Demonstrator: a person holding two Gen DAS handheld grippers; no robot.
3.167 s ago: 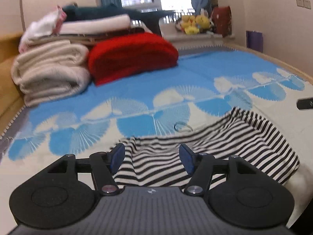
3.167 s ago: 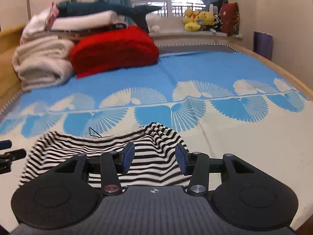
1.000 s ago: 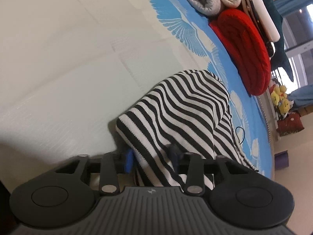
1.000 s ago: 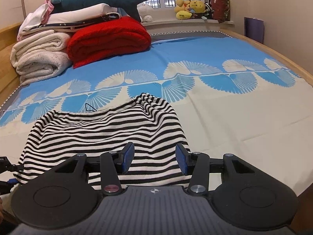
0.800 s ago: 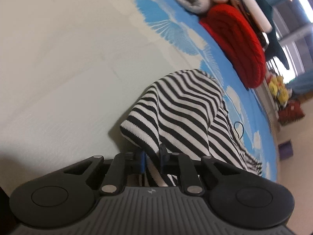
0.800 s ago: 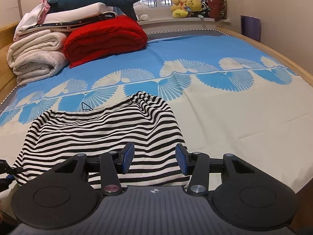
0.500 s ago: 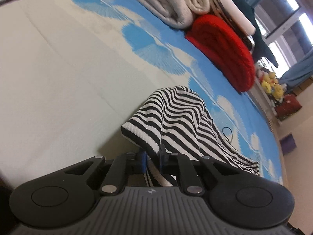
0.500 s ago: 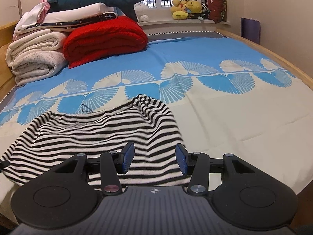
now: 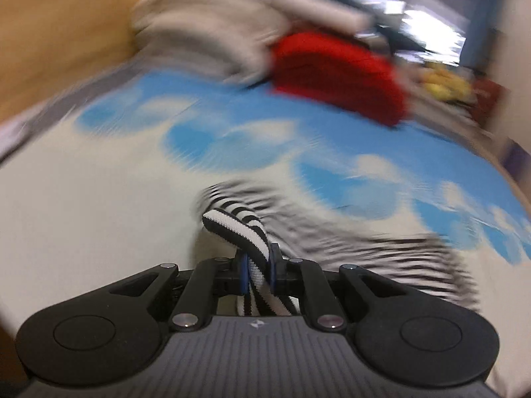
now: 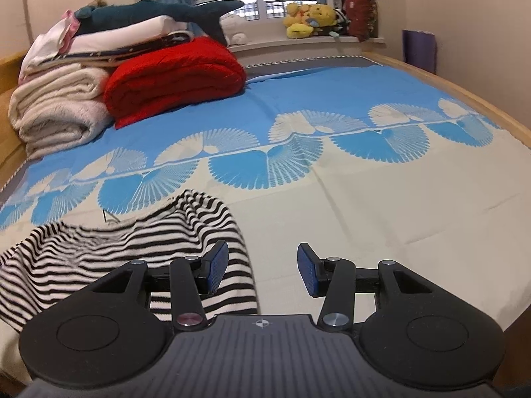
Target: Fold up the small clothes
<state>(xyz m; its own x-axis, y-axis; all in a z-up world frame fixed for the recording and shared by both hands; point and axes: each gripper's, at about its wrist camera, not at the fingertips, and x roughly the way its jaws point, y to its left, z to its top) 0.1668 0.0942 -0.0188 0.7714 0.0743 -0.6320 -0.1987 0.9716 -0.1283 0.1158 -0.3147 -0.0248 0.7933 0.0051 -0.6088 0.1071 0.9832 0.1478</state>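
Note:
A black-and-white striped garment [image 10: 132, 242] lies on the bed's blue and cream sheet [image 10: 381, 212]. My left gripper [image 9: 257, 258] is shut on the garment's banded corner [image 9: 232, 224] and holds it raised off the sheet; the rest of the cloth trails away to the right, blurred. My right gripper [image 10: 262, 258] hovers low over the garment's right edge, its jaws closing. That edge lies under the gap close to the left finger [image 10: 217, 265]. The pads do not press on any cloth.
Folded cream blankets [image 10: 56, 112] and a red blanket [image 10: 172, 79] are stacked at the far left, with a plush shark [image 10: 172, 11] on top. Plush toys [image 10: 308, 16] sit on the windowsill. A wooden bed frame [image 10: 464, 96] runs along the right.
The left gripper shut on the garment's corner, rolled upright and rose with it. The cloth's left side lifted and the garment slid left under the right gripper, which stayed put.

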